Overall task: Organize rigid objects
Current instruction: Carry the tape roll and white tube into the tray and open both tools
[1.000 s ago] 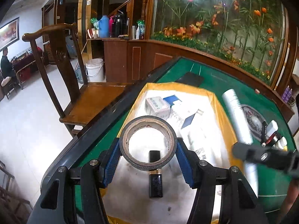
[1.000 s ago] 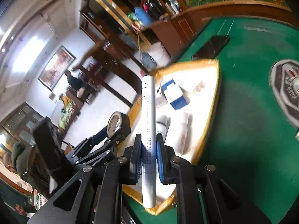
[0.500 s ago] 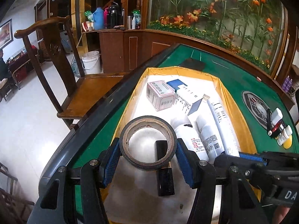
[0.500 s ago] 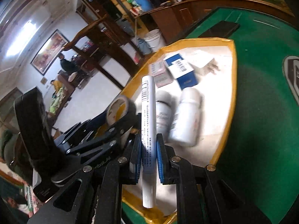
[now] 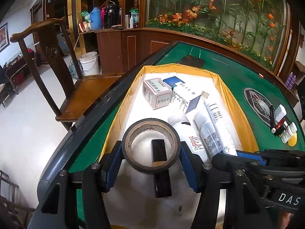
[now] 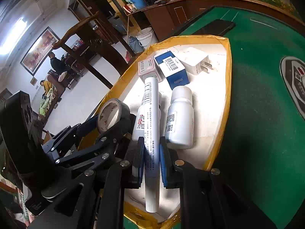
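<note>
Behind the boxes (image 6: 167, 70), a charger (image 6: 196, 63)

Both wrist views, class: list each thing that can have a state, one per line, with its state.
Left claw: shut on tape roll.
Tape roll: held above the tray.
Right claw: shut on white tube.
White tube: held over the bottles.
Bottles: lying flat.
Tray: partly filled.

We see a tray (image 5: 225, 80) lying on the table (image 5: 234, 70) near its left edge. At the tray's far end, two boxes (image 5: 156, 93) sit side by side, a charger (image 6: 198, 63) to their right. Nearer us, two bottles (image 5: 190, 133) lie side by side, a tube (image 5: 219, 122) along their right.
</note>
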Motion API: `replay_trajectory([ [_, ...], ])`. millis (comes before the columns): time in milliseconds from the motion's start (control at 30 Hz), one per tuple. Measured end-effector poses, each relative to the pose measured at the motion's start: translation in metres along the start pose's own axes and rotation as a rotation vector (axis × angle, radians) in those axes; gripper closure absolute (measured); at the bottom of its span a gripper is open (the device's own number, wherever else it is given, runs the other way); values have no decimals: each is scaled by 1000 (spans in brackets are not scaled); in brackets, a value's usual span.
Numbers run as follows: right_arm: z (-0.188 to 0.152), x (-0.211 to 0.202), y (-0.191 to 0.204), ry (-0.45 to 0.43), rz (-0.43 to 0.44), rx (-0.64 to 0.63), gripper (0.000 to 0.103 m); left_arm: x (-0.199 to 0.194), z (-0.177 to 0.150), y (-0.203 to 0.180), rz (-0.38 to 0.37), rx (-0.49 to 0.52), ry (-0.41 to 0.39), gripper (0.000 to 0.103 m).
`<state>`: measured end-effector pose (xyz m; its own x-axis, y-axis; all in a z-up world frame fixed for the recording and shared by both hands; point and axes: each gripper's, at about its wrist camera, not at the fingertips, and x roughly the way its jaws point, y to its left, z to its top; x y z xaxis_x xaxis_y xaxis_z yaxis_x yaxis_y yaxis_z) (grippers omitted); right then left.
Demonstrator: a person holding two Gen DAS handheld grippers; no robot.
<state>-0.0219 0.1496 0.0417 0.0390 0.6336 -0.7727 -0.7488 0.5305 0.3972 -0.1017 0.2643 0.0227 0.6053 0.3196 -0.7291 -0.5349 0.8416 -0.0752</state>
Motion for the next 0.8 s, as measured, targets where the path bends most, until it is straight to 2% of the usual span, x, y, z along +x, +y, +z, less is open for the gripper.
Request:
replay_trajectory([
  [233, -1, -2, -1, 2, 4, 1, 89, 1, -2, 0, -3, -7, 14, 40],
  [333, -2, -1, 0, 5, 3, -2, 89, -2, -2, 2, -3, -12, 7, 33],
  [467, -2, -2, 1, -2, 12, -8, 80, -7, -2, 1, 1, -3, -7, 32],
  [800, -3, -27, -18, -47, 53, 40, 79, -26, 4, -6, -6, 10, -43, 32],
])
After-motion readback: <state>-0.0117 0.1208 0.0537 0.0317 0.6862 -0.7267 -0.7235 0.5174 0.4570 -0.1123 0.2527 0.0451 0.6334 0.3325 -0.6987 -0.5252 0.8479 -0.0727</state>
